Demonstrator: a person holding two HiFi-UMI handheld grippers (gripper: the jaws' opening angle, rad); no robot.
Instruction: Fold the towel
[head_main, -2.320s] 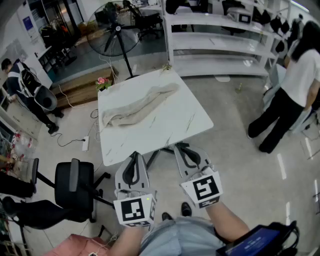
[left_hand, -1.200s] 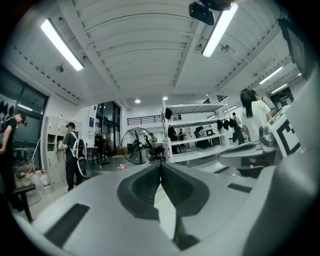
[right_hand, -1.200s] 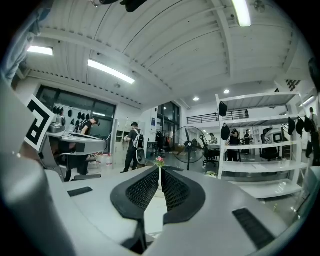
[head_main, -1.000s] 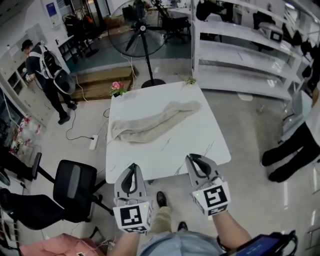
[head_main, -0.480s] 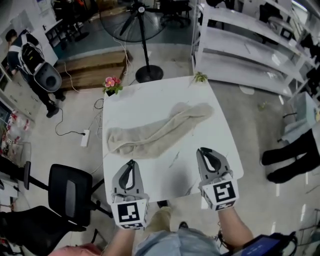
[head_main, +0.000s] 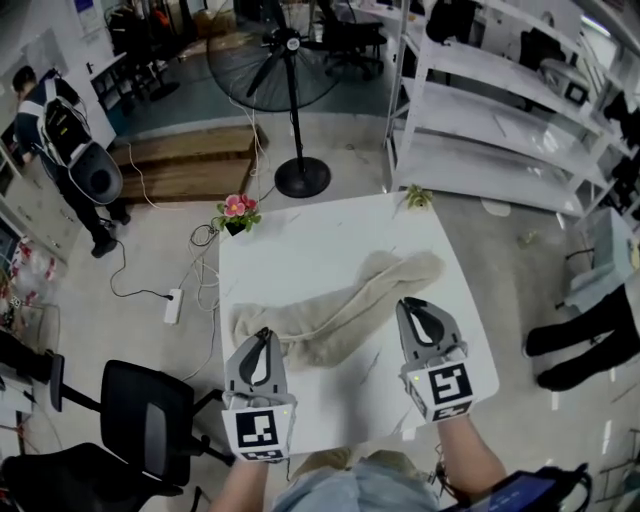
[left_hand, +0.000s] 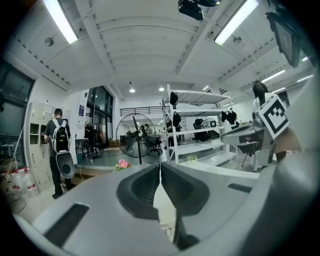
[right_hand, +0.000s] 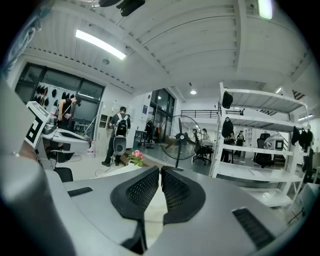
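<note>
A beige towel (head_main: 345, 308) lies crumpled in a long diagonal strip on the white table (head_main: 300, 255), running from near left to far right. My left gripper (head_main: 262, 335) is shut and empty, its tips over the towel's near-left end. My right gripper (head_main: 416, 305) is also shut and empty, just right of the towel's middle, over bare tabletop. In the left gripper view the jaws (left_hand: 160, 166) meet at the tips, with pale cloth or tabletop showing below them. The right gripper view shows its ribbed pads (right_hand: 160, 171) closed together with nothing between them.
A pink flower pot (head_main: 237, 209) and a small green plant (head_main: 417, 197) stand at the table's far corners. A standing fan (head_main: 285, 45) and white shelving (head_main: 500, 120) lie beyond. A black office chair (head_main: 148, 410) is near left. One person (head_main: 68, 130) stands far left, another's legs (head_main: 585, 345) at right.
The table has drawn closer. Both grippers, earlier short of its near edge, now reach over it to the towel. Both stayed shut.
</note>
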